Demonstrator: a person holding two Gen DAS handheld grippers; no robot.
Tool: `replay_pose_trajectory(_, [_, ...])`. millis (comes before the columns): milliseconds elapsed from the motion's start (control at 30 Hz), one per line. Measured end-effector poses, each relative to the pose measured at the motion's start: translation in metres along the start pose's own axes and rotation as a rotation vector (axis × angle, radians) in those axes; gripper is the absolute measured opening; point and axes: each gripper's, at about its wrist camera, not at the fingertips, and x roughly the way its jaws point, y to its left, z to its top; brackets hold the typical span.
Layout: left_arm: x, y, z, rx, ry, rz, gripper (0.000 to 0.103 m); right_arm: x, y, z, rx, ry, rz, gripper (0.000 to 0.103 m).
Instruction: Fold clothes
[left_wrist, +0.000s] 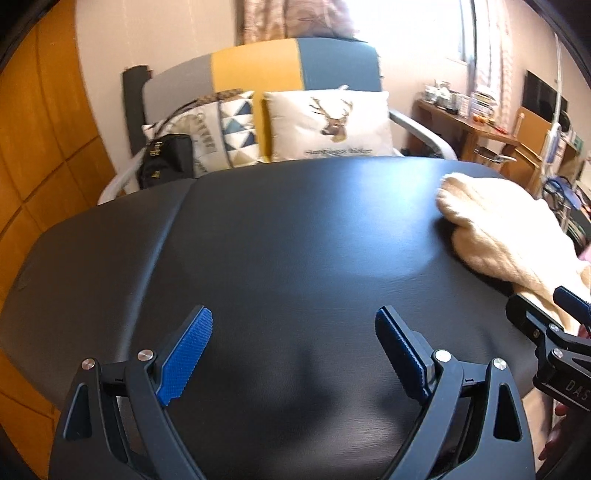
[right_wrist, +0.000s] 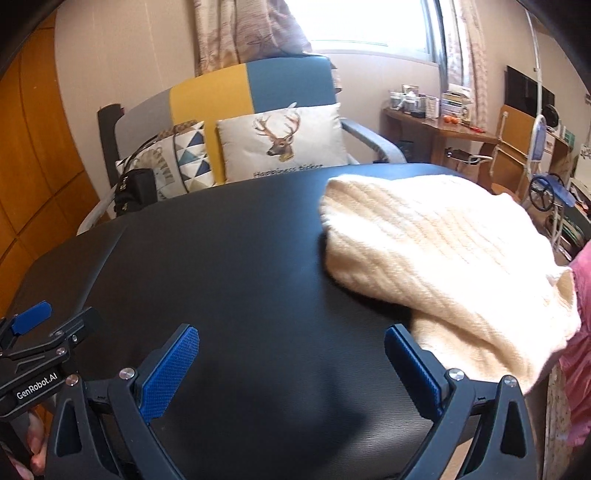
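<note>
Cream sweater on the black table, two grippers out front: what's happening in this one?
A person holds two handheld grippers above a black padded table. The left gripper and the right gripper are both open and hold nothing. The cream knit sweater lies bunched and unfolded at the table's right side, next to the right gripper's right finger. Folding has not started.

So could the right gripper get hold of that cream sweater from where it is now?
Probably yes. The right gripper is open and empty, the cream sweater lies just beside its right finger on the black table, nothing between.
</note>
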Motion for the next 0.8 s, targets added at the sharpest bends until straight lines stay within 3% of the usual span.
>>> replay_pose_trajectory(133, [-0.005,0.003,0.016,0.038,0.008,-0.048,0.093,-0.01,-0.019,0.001,0.042,-0.036,-0.041,0.103])
replay_pose_trajectory(200, [-0.014,-0.023,0.003,0.051,0.005,-0.058,0.093,-0.014,-0.031,0.003,0.069,-0.047,-0.057,0.103])
replay_pose_trajectory(567, [-0.014,-0.06,0.026,0.074,0.004,-0.193,0.093,-0.025,-0.076,0.0,0.123,-0.061,-0.129,0.103])
replay_pose_trajectory(800, [-0.011,-0.072,0.018,0.141,0.01,-0.144,0.093,-0.021,-0.084,0.0,0.124,-0.033,-0.196,0.103])
